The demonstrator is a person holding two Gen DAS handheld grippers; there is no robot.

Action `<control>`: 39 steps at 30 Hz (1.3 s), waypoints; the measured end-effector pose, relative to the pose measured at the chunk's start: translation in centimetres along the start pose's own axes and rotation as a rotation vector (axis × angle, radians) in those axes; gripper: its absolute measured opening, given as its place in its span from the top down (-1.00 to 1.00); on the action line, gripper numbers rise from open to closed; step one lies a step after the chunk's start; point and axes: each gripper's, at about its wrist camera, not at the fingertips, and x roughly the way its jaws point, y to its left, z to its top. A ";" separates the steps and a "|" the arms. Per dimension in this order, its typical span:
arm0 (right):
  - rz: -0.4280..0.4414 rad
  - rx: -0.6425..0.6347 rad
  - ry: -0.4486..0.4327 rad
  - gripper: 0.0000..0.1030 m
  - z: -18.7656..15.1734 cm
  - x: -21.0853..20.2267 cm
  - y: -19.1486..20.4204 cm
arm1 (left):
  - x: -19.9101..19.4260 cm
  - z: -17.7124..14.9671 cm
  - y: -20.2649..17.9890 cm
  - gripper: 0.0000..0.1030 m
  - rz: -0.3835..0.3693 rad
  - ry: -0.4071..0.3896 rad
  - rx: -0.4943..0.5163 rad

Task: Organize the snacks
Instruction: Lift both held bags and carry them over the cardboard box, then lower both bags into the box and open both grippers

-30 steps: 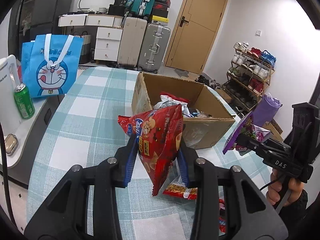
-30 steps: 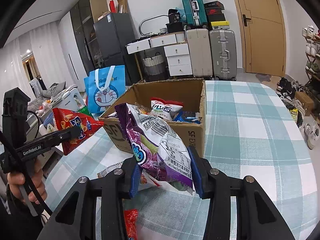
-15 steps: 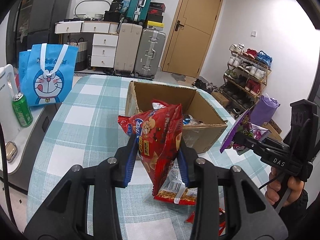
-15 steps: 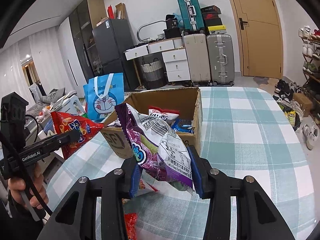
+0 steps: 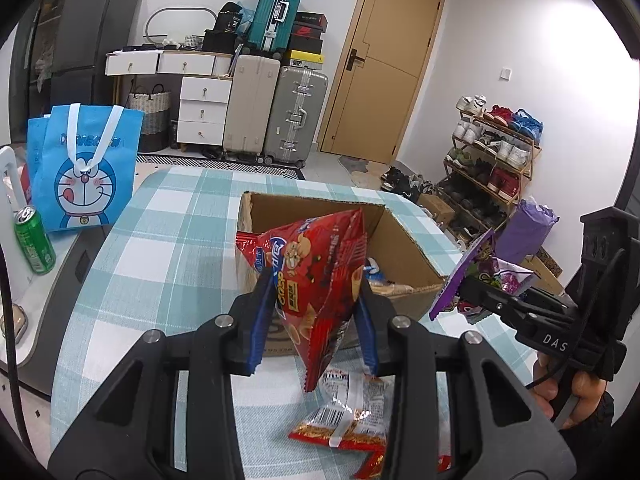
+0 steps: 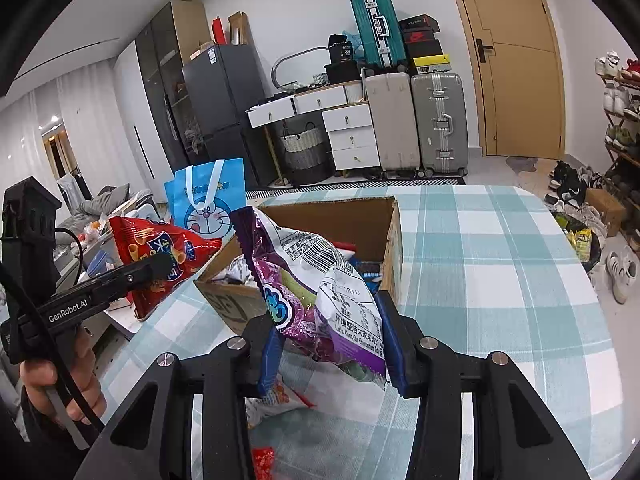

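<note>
Jaws, left: the left gripper is closed about halfway, its blue pads pressing both sides of the red snack bag; nothing else touches them.
Jaws, right: the right gripper is closed to a similar width on the purple snack bag, pads pinching its lower half.
Red bag hold: it hangs tilted, one corner pointing down and the puffed top leaning toward the cardboard box. A grip low on the body leaves most of the bag free, which probably suits dropping it in top first.
Purple bag hold: gripped across its width, printed back facing the camera, upper end rising above the jaws toward the box.
Box: open-topped, on the checked tablecloth, already holding several packets. It sits just ahead of both grippers, so each bag looks to be on its way in.
Height: both bags are off the table and about level with the box rim, seemingly to clear the wall.
Left behind: a red-and-clear packet lies flat on the cloth below the left gripper, and a small red packet lies near the right gripper's base; these appear to be waiting their turn.
Progress: judged partway, with the box part filled, two bags in the air and some on the table.
</note>
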 end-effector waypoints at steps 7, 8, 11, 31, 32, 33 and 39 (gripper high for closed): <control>-0.001 0.003 0.001 0.16 1.5 1.3 0.4 | 2.5 1.4 -0.5 0.34 0.015 0.012 0.007; -0.001 0.001 0.002 0.16 1.7 1.5 0.5 | 2.8 1.5 -0.6 0.34 0.019 0.014 0.008; -0.001 0.003 0.002 0.16 2.2 1.9 0.4 | 3.8 1.9 -0.6 0.34 0.028 0.022 0.005; 0.012 0.060 0.014 0.16 4.7 4.3 0.6 | 9.3 3.3 0.1 0.34 0.065 0.044 0.009; 0.011 0.058 0.016 0.16 4.7 4.4 0.7 | 9.5 3.3 0.2 0.34 0.066 0.045 0.005; 0.012 0.059 0.016 0.16 4.8 4.4 0.7 | 9.7 3.4 0.1 0.34 0.067 0.047 0.004; 0.000 0.064 0.034 0.16 5.0 5.8 0.6 | 11.1 3.3 0.5 0.34 0.086 0.065 0.001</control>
